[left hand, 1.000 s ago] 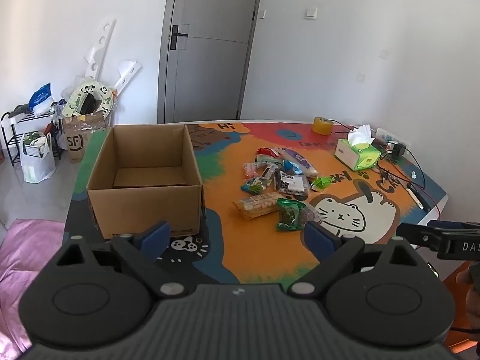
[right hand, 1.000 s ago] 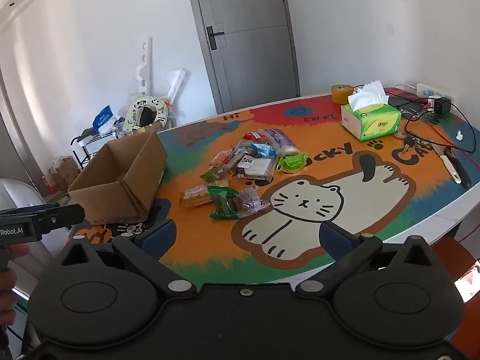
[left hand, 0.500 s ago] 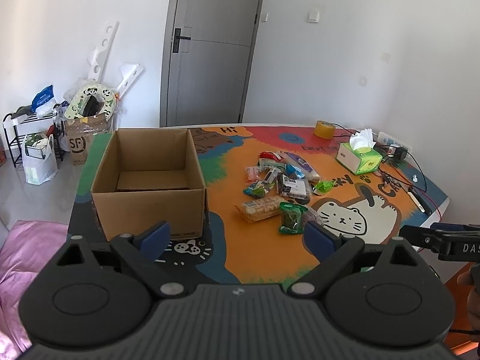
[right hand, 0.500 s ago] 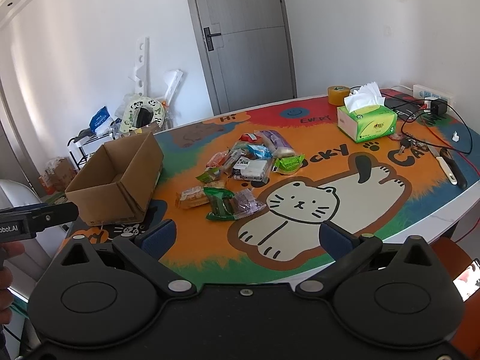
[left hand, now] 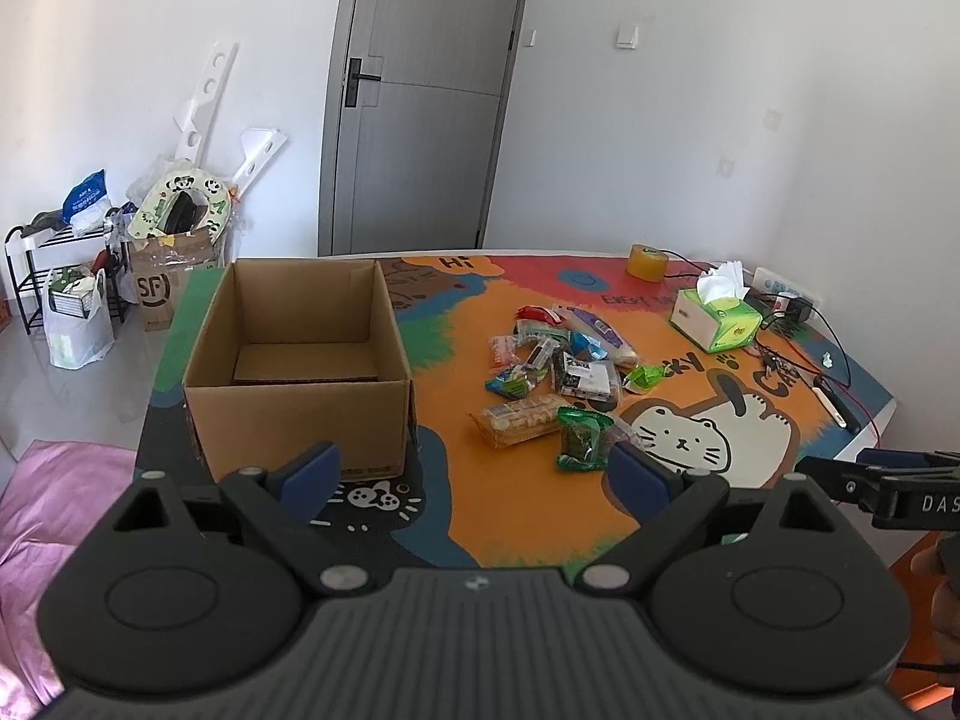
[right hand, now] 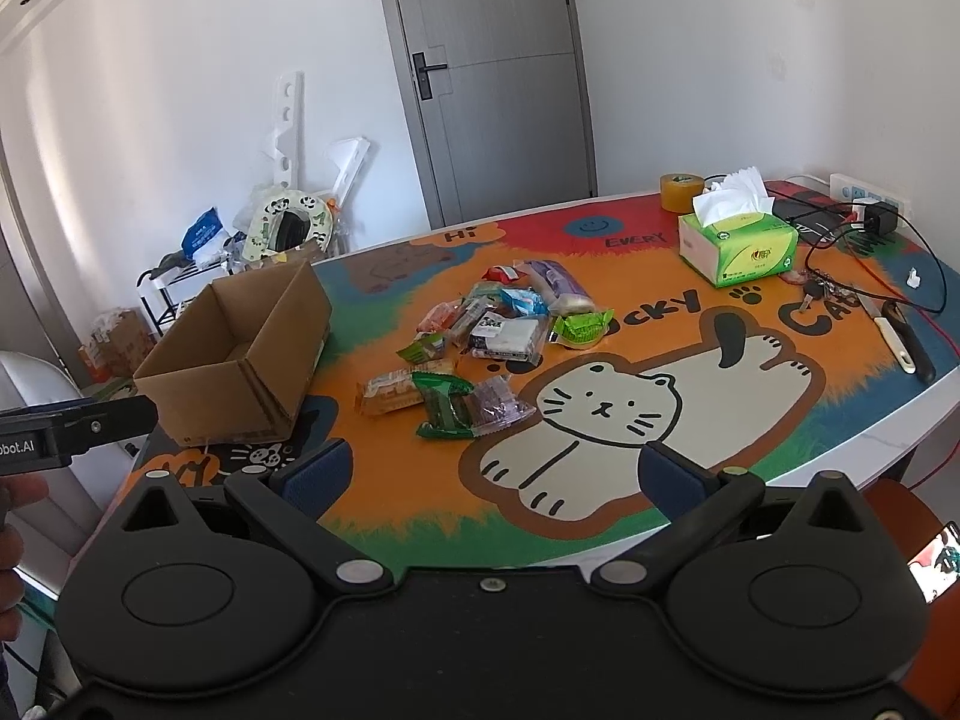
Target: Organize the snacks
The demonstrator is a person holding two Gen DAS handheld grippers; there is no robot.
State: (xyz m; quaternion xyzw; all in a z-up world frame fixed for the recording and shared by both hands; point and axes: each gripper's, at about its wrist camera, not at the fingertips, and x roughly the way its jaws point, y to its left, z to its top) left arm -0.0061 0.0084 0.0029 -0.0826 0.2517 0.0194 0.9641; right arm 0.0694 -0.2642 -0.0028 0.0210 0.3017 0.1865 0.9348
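An open, empty cardboard box (left hand: 300, 354) (right hand: 240, 360) stands on the left of the colourful cat mat. Right of it lies a heap of several snack packets (left hand: 558, 360) (right hand: 498, 324), nearest a green packet (left hand: 581, 438) (right hand: 444, 408) and a cracker pack (left hand: 522, 420) (right hand: 390, 391). My left gripper (left hand: 474, 474) hovers open and empty over the table's near edge, in front of the box. My right gripper (right hand: 492, 474) is also open and empty, held back from the snacks above the cat drawing. Each gripper's body shows at the edge of the other's view.
A green tissue box (right hand: 738, 240), a tape roll (right hand: 681, 192), keys, cables, a power strip (right hand: 870, 198) and a knife (right hand: 900, 339) lie at the table's right side. Bags, a rack and a carton (left hand: 162, 282) clutter the floor left of the door. An orange stool (right hand: 900, 510) sits below right.
Both grippers have pulled back and risen slightly, so the table and box look smaller and farther. Nothing on the table has moved and both stay open.
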